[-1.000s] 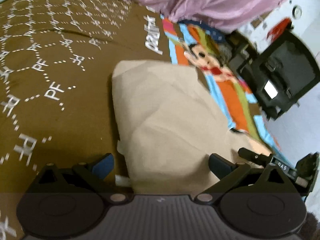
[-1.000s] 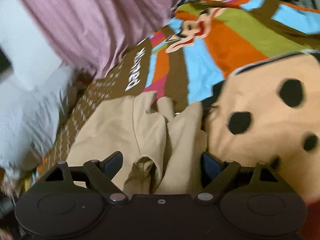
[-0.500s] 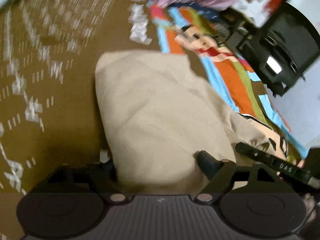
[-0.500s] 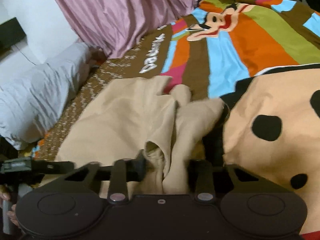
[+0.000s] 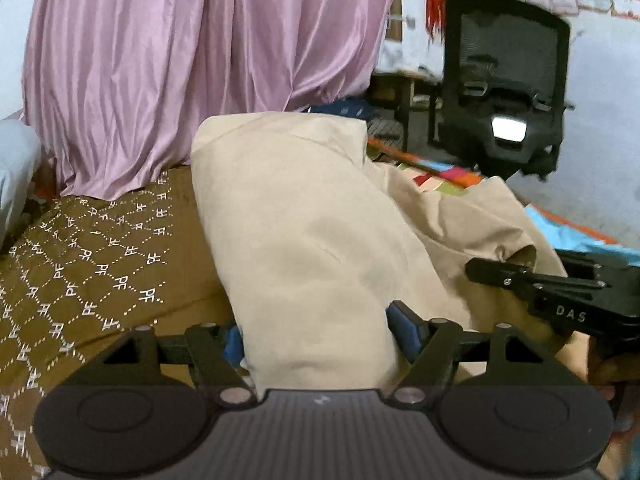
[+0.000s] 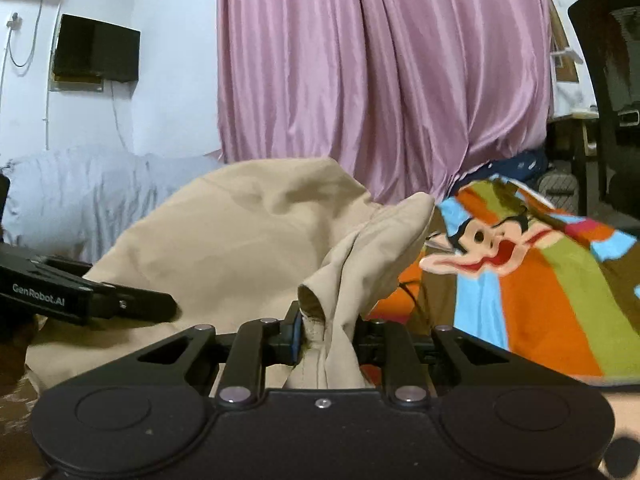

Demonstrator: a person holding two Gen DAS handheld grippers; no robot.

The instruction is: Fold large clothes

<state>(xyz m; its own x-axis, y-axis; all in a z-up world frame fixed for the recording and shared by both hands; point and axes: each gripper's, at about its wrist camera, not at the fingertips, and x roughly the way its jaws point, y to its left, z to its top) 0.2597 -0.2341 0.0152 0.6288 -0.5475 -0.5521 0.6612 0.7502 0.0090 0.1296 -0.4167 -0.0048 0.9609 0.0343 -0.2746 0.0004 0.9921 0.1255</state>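
Observation:
A beige garment [image 5: 304,216] is lifted off the bed. My left gripper [image 5: 316,332] is shut on its thick near edge; the cloth fills the gap between the blue pads. My right gripper [image 6: 326,332] is shut on a bunched beige hem [image 6: 360,256] of the same garment [image 6: 240,224]. The right gripper also shows at the right of the left wrist view [image 5: 560,292], and the left gripper shows at the left of the right wrist view [image 6: 80,300]. The two grippers hold the cloth side by side.
The bed has a brown patterned blanket [image 5: 80,264] and a bright cartoon blanket [image 6: 520,280]. A pink curtain [image 6: 380,72] hangs behind. A black office chair [image 5: 504,80] stands at the right. A pale pillow [image 6: 80,188] lies at the left.
Both grippers closed on the beige garment and raised it off the bed; the views tilted up from the blanket to the curtain.

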